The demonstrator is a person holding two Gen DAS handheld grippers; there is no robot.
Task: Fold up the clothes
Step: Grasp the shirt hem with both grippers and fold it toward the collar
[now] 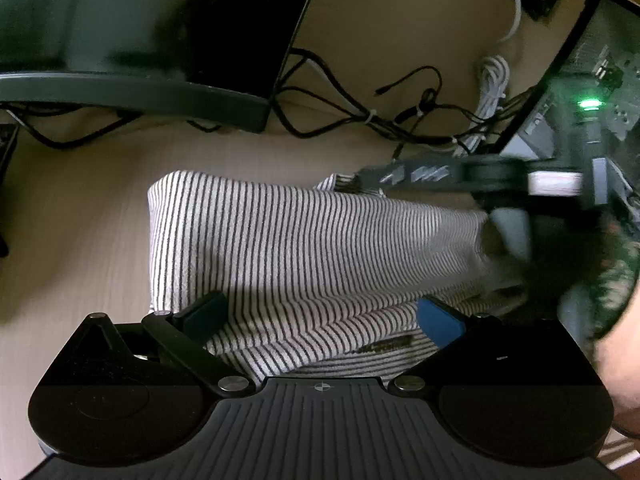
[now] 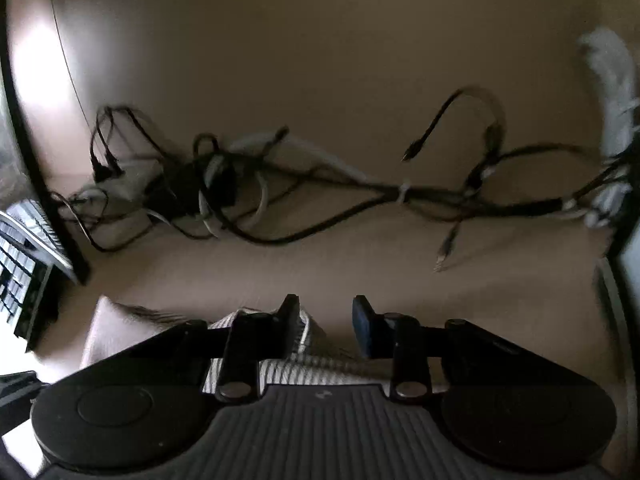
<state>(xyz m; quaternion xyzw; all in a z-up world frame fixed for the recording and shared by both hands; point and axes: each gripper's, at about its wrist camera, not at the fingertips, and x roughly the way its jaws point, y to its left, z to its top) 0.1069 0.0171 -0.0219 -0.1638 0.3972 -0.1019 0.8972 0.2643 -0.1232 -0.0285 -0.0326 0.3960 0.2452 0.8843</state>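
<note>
A white garment with thin dark stripes [image 1: 320,240] lies folded on the light wooden table [image 1: 80,220]. My left gripper [image 1: 320,318] hovers over its near edge, open wide, with the blue pads [image 1: 438,320] apart and the cloth below them. In the left wrist view my right gripper [image 1: 360,178] is blurred and reaches over the garment's far right corner. In the right wrist view the right gripper [image 2: 326,320] has its jaws narrow but apart. A raised fold of the striped garment [image 2: 308,336] lies beside the left finger [image 2: 290,314], and bare table shows in the gap.
A dark monitor [image 1: 140,40] stands at the back left. Tangled black and white cables [image 2: 280,192] run along the wall. A computer case with a green light [image 1: 588,104] stands at the right, a keyboard [image 2: 20,264] at the left. A person's hand [image 1: 616,360] holds the right gripper.
</note>
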